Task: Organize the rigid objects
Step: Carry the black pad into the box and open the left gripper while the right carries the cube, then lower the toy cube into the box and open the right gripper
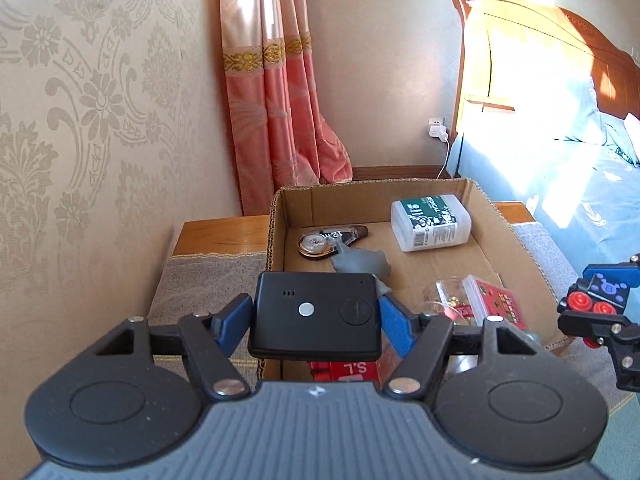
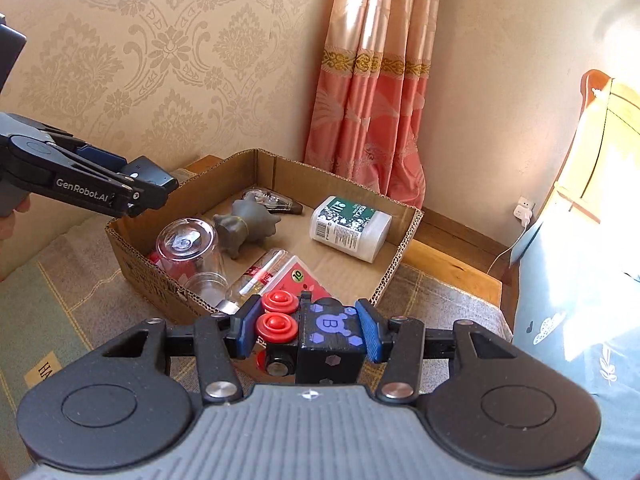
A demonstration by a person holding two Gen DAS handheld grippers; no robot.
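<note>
From the left wrist view, the left gripper [image 1: 316,316] has its jaws pinched on a flat black device [image 1: 315,320], held above the near wall of the cardboard box [image 1: 516,240]. The device blocks much of the box floor; beyond it lie a tape dispenser [image 1: 326,241], a grey rubber toy [image 1: 360,263] and a white bottle [image 1: 431,221]. A red packet [image 1: 496,300] lies to the right, beside what may be a clear container, though glare blurs it. The right gripper [image 1: 600,312] shows at the right edge.

From the right wrist view, the right gripper [image 2: 306,330] has its jaws clamped on a black toy train [image 2: 320,332] with red wheels, short of the box [image 2: 408,236]. Clear cups [image 2: 188,248] lie inside by the near-left wall. The left gripper [image 2: 158,188] hovers over the left corner. A pink curtain [image 2: 372,80] hangs behind, and a table [image 2: 452,268] carries the box.
</note>
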